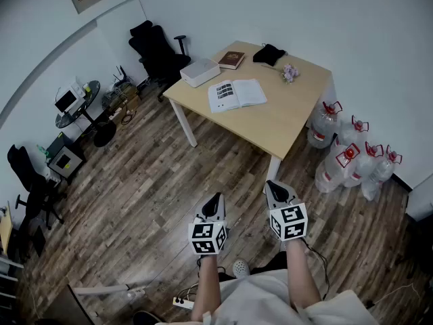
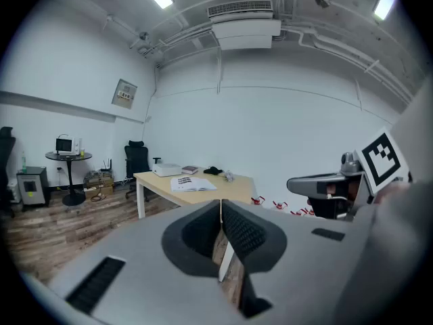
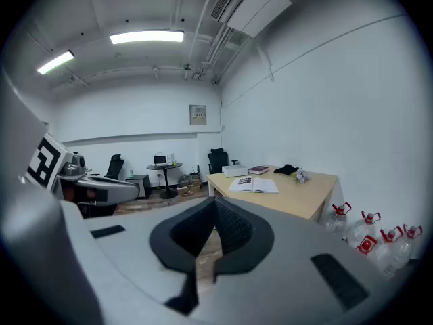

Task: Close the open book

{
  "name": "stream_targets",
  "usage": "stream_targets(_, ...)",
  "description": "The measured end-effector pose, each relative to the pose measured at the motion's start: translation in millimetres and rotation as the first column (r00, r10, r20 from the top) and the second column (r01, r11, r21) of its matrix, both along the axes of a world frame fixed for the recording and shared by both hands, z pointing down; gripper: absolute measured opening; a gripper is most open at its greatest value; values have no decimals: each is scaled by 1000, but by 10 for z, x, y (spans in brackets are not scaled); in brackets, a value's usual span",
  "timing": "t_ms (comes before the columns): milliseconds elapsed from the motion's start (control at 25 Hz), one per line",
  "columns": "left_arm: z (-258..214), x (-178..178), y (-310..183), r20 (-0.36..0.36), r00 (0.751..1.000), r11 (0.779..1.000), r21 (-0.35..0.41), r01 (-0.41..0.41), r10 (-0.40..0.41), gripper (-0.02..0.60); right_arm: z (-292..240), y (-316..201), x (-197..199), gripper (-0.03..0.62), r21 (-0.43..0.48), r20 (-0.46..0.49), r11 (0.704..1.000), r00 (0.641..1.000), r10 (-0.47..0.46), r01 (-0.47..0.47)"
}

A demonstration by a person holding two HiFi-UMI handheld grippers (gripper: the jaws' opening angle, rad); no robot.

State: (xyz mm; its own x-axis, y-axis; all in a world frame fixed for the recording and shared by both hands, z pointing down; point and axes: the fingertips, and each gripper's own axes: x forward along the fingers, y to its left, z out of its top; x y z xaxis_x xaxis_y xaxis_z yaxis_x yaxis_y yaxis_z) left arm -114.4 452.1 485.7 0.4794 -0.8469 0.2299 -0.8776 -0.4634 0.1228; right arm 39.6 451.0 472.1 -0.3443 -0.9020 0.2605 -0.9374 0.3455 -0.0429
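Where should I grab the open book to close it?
Probably the free outer edge of one half of the open book, approached from the near side of the table: it lies flat, face up, so that half can fold over the spine.

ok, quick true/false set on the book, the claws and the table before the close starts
1. The open book lies pages-up on the table. True.
2. The left claw and right claw are both shut and empty. True.
3. The left claw touches the open book. False: both claws are well short of the table, over the wood floor.
4. The water bottles stand on the table. False: the water bottles stand on the floor beside it.
5. A closed brown book lies beyond the open one. True.
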Motion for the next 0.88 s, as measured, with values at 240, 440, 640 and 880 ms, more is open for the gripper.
stream_targets(240, -109, -130, 30, 5, 1000, 999, 35, -23, 22, 23, 19, 106, -145, 2, 0, -4, 1000, 1000, 5, -5)
stream_targets(440, -82, -115, 24, 10, 999, 999, 35, -32, 32, 23, 64, 138, -106, 3, -11, -9, 1000, 1000, 13, -13)
stream_targets(640, -159, -137, 11, -29, 998, 997, 43, -59, 60, 26, 6, 140, -119, 3, -7, 27, 1000, 1000, 5, -5)
stream_targets(880, -128, -252, -24, -28, 998, 998, 35, -55, 56, 152, 83, 142, -275, 115, -23, -36, 998, 997, -62, 61)
